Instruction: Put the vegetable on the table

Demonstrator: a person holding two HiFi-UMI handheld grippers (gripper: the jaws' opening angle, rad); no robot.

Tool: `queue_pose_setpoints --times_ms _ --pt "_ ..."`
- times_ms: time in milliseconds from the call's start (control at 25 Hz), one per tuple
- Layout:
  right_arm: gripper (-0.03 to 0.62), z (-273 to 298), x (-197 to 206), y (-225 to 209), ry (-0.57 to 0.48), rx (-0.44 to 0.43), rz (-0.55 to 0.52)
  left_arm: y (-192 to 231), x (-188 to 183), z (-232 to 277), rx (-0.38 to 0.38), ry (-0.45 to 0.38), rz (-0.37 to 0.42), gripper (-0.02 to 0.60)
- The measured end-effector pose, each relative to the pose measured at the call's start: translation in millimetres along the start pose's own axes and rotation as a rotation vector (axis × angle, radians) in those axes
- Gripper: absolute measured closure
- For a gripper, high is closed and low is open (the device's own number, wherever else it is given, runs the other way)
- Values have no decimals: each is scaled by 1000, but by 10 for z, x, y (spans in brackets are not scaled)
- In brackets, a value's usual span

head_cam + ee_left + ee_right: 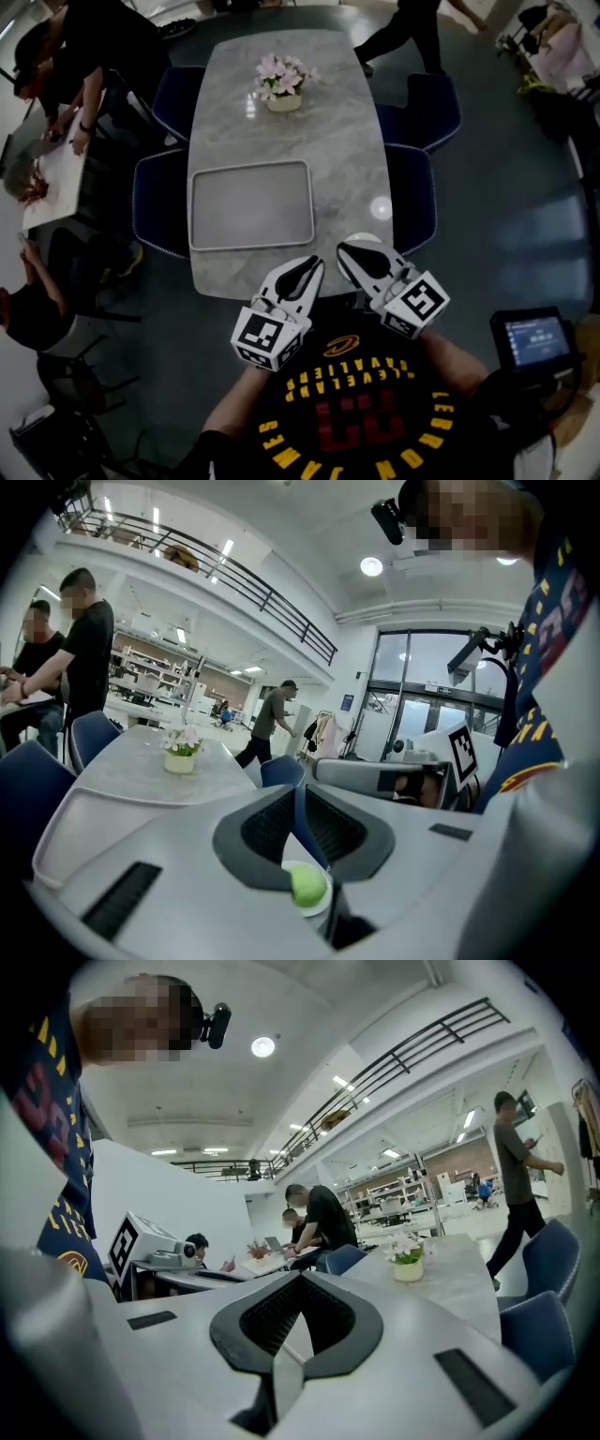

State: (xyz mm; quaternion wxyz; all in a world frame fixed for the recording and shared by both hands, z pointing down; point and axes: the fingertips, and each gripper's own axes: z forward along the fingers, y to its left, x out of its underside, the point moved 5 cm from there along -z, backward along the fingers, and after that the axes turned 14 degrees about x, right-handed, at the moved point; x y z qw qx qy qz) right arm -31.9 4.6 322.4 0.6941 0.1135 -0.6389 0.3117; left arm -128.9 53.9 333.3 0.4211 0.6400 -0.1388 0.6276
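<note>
A small round green vegetable [307,885] sits on a white plate [323,904]; in the left gripper view it shows low down, past the jaws. In the head view only the plate's rim [364,238] peeks out at the near edge of the marble table [347,150], with the vegetable hidden behind my right gripper [345,249]. My left gripper [316,263] hovers over the table's near edge just left of it. Both grippers are shut with nothing between their jaws, as the left gripper view [298,791] and the right gripper view [300,1277] show.
An empty grey tray [251,204] lies on the table's near half. A flower pot [283,82] stands toward the far end. Blue chairs [157,202] [414,192] flank the table. People work at a desk on the left [56,159]. A tablet [534,339] sits at the right.
</note>
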Motion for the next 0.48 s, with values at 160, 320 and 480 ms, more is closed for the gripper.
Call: queue_pose_setpoints --times_ms 160,320,480 --pt "588 111 -110 141 1 51 -119 73 -126 -120 25 -12 60 545" --pt "589 105 -73 310 -29 91 -182 75 -32 -267 67 -20 86 545" --pt "589 117 8 432 -25 131 -195 124 39 -390 96 -26 83 545"
